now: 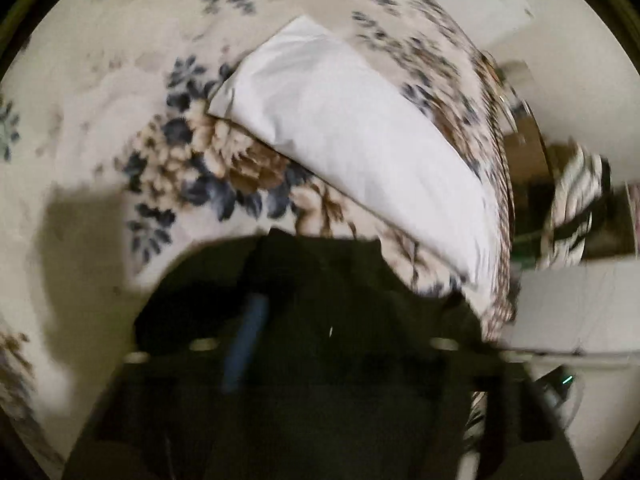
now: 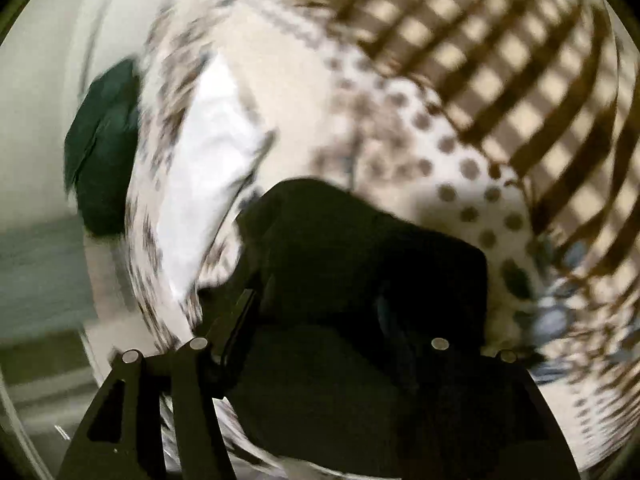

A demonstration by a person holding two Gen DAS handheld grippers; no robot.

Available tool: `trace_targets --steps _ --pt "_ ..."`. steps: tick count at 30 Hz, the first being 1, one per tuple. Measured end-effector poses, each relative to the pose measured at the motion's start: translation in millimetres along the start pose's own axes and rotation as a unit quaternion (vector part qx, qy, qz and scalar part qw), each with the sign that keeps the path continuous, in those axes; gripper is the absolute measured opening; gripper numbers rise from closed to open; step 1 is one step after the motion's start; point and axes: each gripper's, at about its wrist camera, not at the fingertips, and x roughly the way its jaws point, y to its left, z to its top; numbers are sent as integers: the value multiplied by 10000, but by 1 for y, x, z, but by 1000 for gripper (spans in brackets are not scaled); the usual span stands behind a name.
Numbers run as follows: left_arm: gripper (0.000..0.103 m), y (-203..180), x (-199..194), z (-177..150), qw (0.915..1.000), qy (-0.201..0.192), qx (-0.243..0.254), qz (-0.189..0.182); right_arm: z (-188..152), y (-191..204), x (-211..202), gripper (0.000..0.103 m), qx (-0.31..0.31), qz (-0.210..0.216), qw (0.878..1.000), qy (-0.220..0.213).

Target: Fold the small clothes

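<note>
Nearest in the left wrist view: left gripper (image 1: 320,300) buried in a black garment (image 1: 328,280), one blue finger pad (image 1: 246,336) showing; whether clamped, cannot tell. Beyond, a floral bedspread (image 1: 120,120) bearing a folded white cloth (image 1: 352,136). In the right wrist view, right gripper (image 2: 320,320) likewise draped by the black garment (image 2: 352,248), finger gap hidden, so cannot tell. Farther left, the white cloth (image 2: 208,160); past the bed's edge, a dark green item (image 2: 104,148). All blurred.
</note>
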Motion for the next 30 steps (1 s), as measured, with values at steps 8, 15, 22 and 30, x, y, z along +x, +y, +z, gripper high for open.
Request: trace_targets --steps 8,15,22,30 --pt "66 2 13 -6 9931 -10 837 820 -5 42 2 70 -2181 -1835 9576 -420" --pt "66 16 66 10 9833 149 1059 1472 24 35 52 65 -2217 -1801 9577 -366" --pt "0 4 43 10 9754 -602 1453 1545 6 44 50 40 -2541 -1960 9435 -819" --pt "19 17 10 29 9938 -646 702 564 7 57 39 51 -2503 -1820 9489 -617"
